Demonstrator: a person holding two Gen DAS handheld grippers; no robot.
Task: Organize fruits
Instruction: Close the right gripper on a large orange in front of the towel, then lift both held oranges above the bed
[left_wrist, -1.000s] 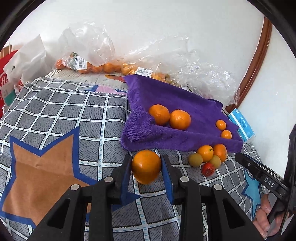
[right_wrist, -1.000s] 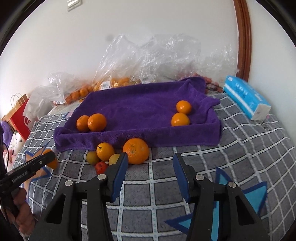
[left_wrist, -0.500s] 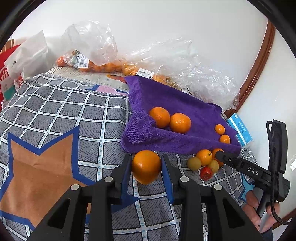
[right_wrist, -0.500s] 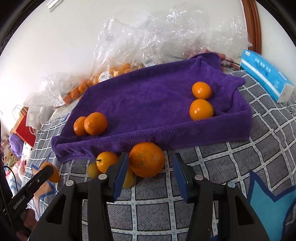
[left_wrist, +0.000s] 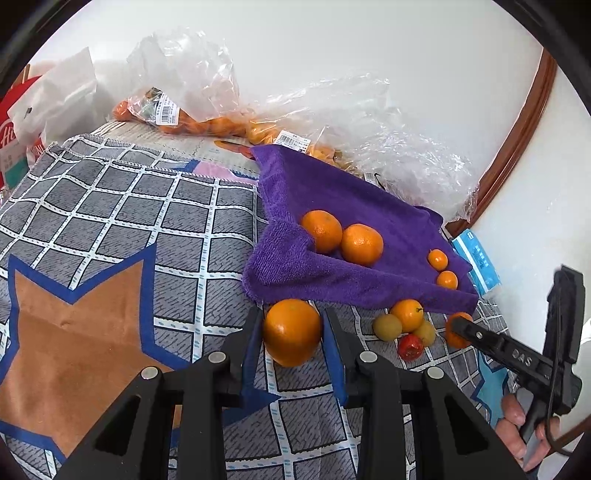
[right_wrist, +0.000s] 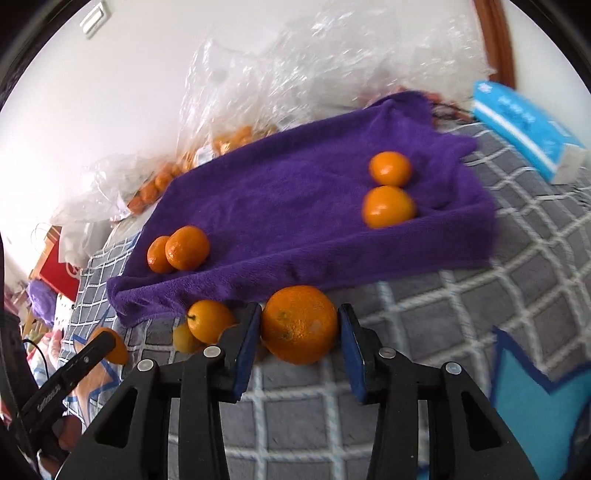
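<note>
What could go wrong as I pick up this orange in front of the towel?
The right hand-held gripper is closing its jaws on the orange, which sits near the pad tips. Because the orange is round, it may squirt out and roll. One finger is close beside the small fruits, so lifting could scatter them.

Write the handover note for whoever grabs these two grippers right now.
Left gripper: shut on a large orange, in front of the purple towel.
Right gripper: jaws closing round a second large orange on the checked cloth; not clearly clamped yet.
Done: four oranges lie on the towel, two bigger ones at one end and two smaller ones at the other.
Left: probably place both large oranges, then sort the small loose fruits in front of the towel.
</note>
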